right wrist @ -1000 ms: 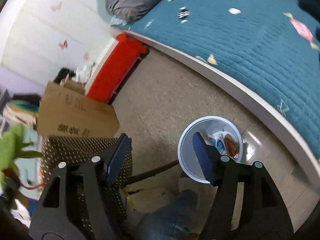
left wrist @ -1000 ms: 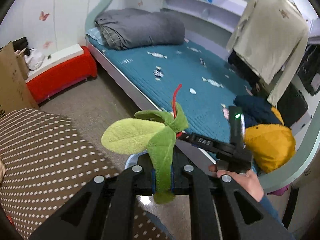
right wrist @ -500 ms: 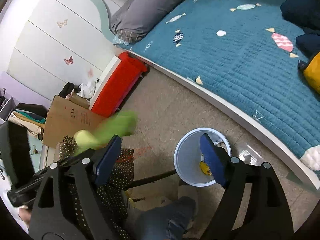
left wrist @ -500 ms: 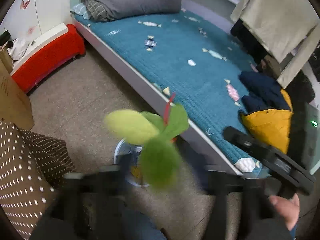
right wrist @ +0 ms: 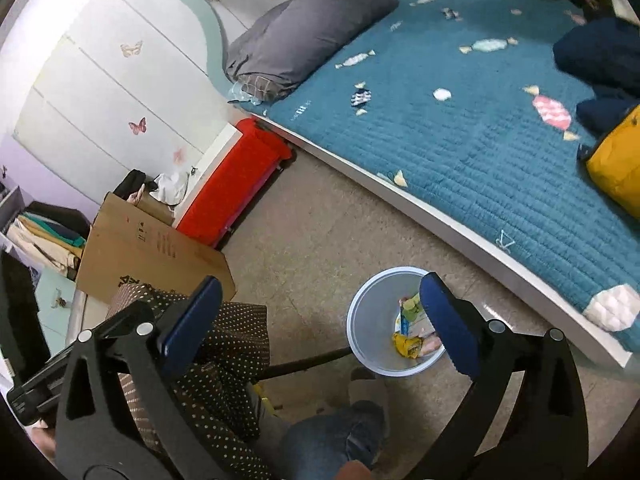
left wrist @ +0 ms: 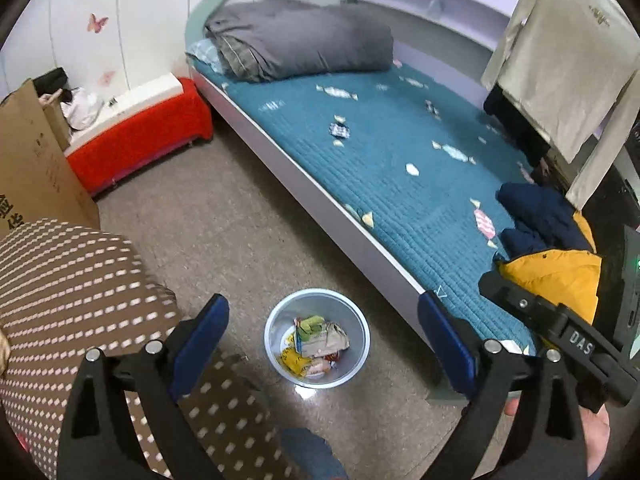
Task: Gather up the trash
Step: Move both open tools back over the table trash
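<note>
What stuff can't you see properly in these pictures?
- Bin: in the right wrist view a gripper finger covers part of the trash.
- Trash: print too small to read, both views.
- Cardboard box: cut off by the left wrist view's edge.
- Yellow jacket: cut off by the right wrist view's edge.

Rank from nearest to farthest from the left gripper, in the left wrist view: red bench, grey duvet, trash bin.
1. Trash bin, on the floor just ahead of the opening left gripper, nothing between its fingers.
2. Red bench, left, by the wall.
3. Grey duvet, at the bed's far end.
</note>
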Available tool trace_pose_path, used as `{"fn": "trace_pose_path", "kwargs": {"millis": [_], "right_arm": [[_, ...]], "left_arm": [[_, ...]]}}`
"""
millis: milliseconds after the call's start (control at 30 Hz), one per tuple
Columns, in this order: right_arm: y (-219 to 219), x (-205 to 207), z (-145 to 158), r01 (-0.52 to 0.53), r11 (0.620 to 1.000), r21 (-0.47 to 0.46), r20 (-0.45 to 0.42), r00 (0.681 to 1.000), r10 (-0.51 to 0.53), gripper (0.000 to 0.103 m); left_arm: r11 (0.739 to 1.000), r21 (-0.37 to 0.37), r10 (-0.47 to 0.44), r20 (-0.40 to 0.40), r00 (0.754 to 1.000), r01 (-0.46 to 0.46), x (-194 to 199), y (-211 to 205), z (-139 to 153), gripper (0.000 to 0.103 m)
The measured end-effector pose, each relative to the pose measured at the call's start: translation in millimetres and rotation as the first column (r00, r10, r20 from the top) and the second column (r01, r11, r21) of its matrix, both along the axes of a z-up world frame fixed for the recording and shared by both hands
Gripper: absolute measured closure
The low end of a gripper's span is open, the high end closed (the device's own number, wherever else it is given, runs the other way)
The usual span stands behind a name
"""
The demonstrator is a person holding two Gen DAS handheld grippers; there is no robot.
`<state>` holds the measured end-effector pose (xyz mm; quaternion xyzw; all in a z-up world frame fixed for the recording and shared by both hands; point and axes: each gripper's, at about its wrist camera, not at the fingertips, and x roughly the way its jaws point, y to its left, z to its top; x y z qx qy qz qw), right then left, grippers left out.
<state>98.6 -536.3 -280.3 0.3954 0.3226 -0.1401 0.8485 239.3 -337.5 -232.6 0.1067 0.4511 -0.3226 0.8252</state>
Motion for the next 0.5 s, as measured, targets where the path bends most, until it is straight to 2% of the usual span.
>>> {"fn": "trace_pose_path", "kwargs": {"millis": [233, 500], "right_arm": [[27, 1, 37, -0.045, 0.998, -0.049, 0.046, 0.998, 0.048, 0.006], [70, 6, 84, -0.112, 0.984, -0.136, 0.087, 0.988, 0.124, 0.006]], "left_arm": [[0.999, -0.033, 0.027, 0.085, 0.996, -0.025, -23, 32, 32, 0.010], [0.993, -0.092, 0.086, 0.131, 0.988, -0.074, -38, 83, 60, 0.010]]}}
